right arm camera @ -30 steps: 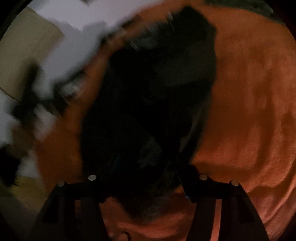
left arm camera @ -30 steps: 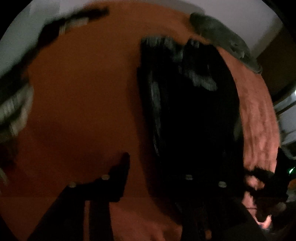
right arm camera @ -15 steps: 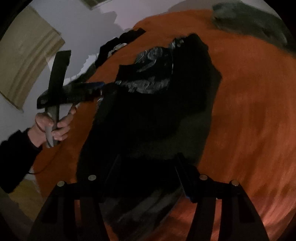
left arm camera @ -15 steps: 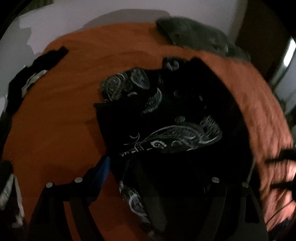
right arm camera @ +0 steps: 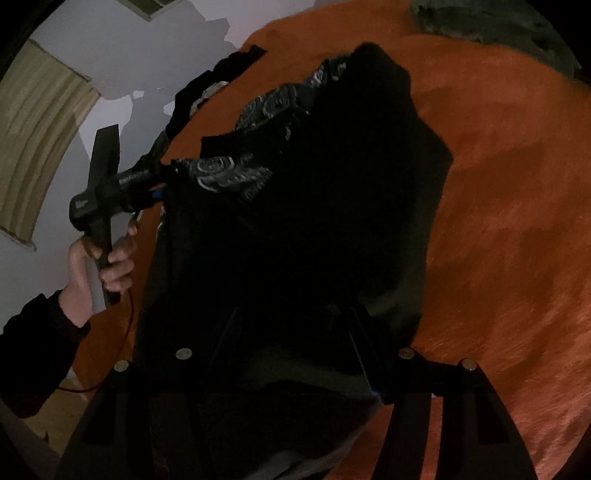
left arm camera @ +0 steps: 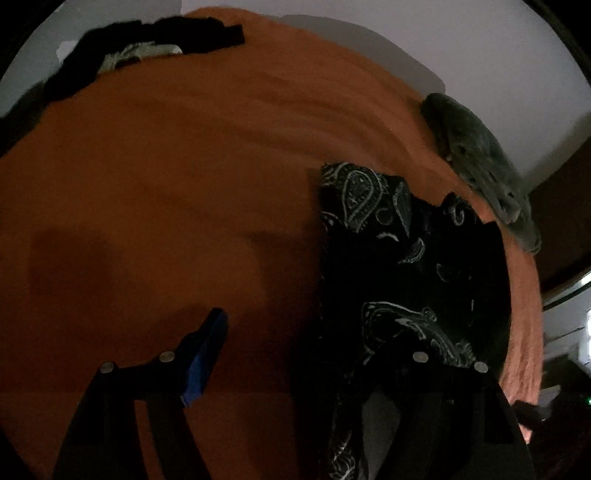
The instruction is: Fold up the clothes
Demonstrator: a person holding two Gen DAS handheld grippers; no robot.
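A black garment with a white paisley print lies on the orange blanket, at the right of the left wrist view. My left gripper stands wide and its jaws are closing. Bare blanket and the garment's left edge lie between them, and the blue pad presses on nothing. In the right wrist view the same garment fills the middle, raised toward the camera. My right gripper is shut on a dark fold of it. The left gripper reaches the garment's left edge, held by a person's hand.
A grey garment lies at the blanket's far right edge, also seen as a grey garment at the top. A black and white pile of clothes sits at the far left edge. A pale wall stands behind.
The left gripper has let the garment go, opened and swung left, so the cloth now sits at its right. The right gripper has kept its hold and moved across the blanket.
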